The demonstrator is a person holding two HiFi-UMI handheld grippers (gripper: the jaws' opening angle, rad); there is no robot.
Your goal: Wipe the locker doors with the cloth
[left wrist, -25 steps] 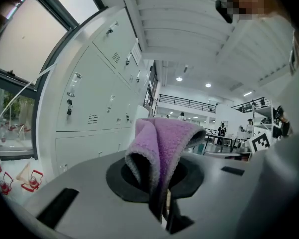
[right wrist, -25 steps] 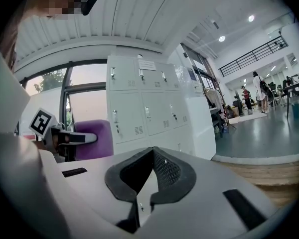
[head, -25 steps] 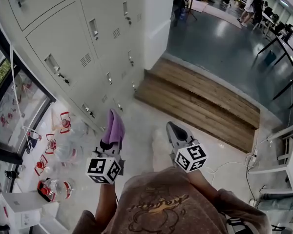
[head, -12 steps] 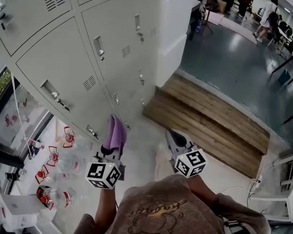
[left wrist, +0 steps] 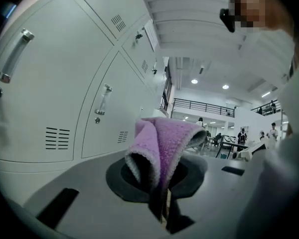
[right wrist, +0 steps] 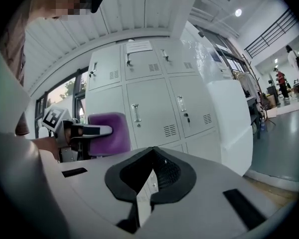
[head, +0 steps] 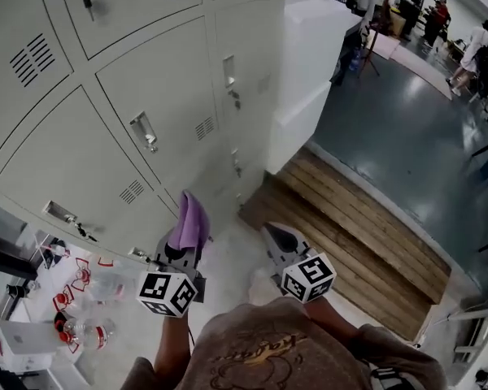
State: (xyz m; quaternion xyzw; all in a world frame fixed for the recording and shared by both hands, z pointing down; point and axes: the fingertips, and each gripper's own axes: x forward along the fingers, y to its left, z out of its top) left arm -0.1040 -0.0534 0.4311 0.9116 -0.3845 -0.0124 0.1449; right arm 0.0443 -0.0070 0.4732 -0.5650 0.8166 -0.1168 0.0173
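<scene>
I have the purple cloth (head: 190, 219) clamped in the left gripper (head: 181, 249), close by the locker doors (head: 138, 88); the right gripper (head: 276, 236) holds nothing.

Head view: the cloth stands up out of my left jaws, folded, its top pointing at the lower doors; I cannot tell whether it touches them. The right gripper sits just beside it, over the pale floor, near the wooden step (head: 350, 226). Left gripper view: the jaws are pressed together on the cloth's (left wrist: 164, 143) lower edge, and the fold bulges above the fingertips and leans right, with the doors (left wrist: 55, 93) rising to the left. Right gripper view: my right jaws (right wrist: 148, 176) are closed tip to tip with only a thin slit lower down and nothing between them; the cloth (right wrist: 109, 132) shows left of them in the left gripper (right wrist: 84, 130), in front of the lockers.
</scene>
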